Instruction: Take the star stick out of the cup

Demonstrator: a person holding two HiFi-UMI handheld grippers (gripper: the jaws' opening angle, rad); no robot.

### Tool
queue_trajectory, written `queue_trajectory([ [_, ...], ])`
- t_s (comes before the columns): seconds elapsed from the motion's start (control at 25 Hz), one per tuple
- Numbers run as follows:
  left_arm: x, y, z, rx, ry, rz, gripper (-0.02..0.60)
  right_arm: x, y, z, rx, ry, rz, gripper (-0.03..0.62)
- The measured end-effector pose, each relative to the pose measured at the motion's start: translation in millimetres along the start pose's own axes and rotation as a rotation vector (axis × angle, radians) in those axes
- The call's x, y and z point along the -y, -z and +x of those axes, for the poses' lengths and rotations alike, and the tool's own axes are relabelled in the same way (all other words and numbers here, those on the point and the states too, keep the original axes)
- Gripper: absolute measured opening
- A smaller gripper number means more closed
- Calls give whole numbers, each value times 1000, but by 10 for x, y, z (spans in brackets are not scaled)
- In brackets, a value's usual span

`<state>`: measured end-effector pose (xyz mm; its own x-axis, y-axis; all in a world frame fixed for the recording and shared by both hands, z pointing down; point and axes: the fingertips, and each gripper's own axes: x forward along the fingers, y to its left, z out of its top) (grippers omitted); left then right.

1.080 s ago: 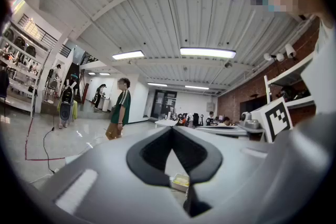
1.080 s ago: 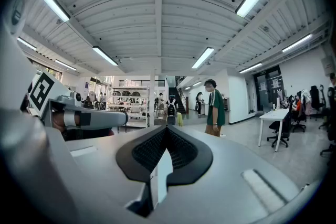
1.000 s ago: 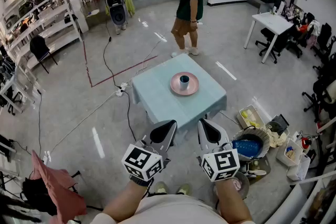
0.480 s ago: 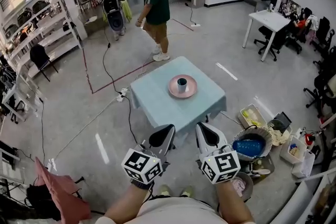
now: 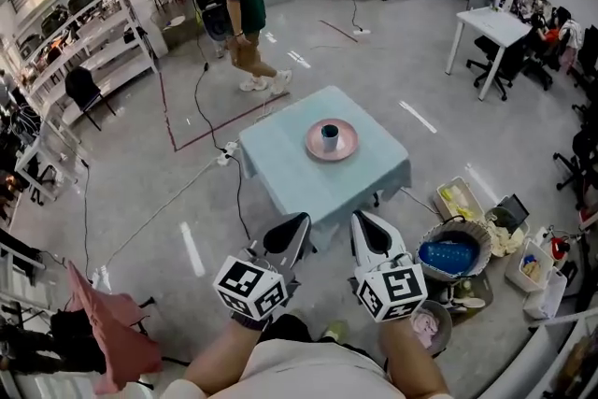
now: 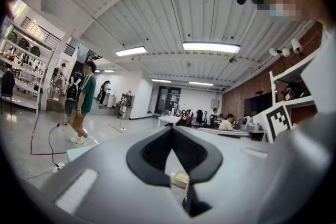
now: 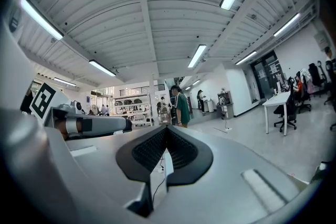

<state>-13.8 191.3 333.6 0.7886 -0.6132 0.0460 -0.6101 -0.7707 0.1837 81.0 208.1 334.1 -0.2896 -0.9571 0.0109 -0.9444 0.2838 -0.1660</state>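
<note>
Two grippers, left gripper (image 5: 291,229) and right gripper (image 5: 366,227), each with jaws pressed together on nothing, held low by the body and well apart from the counter (image 5: 280,165). Dark cup (image 5: 329,136) upright on a pink plate (image 5: 348,150) near the counter's middle. Star stick too small to make out from here, presumably standing inside. Probably light, thin and stiff: best pinched on the shaft just above the rim and drawn straight up to avoid tipping the cup. Open floor ahead. Blue basin (image 5: 448,257) and clutter to the right, a person (image 5: 238,0) beyond the far corner.
</note>
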Motion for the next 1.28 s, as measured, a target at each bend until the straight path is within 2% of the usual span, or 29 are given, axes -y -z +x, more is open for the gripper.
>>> queue_trajectory([
  [0.24, -64, 65, 85, -15, -16, 8, 6, 81, 105, 108, -20, -8, 8, 11],
  [0.6, -544, 132, 491, -14, -8, -12, 6, 287, 244, 629, -70, 12, -19, 11],
  [1.08, -1797, 156, 1281, -44, 55, 12, 6, 513, 505, 2014, -143, 82, -59, 12],
  [1.28, -2254, 236, 1537, -67, 92, -14, 6, 593, 700, 2498, -198, 134, -74, 12],
])
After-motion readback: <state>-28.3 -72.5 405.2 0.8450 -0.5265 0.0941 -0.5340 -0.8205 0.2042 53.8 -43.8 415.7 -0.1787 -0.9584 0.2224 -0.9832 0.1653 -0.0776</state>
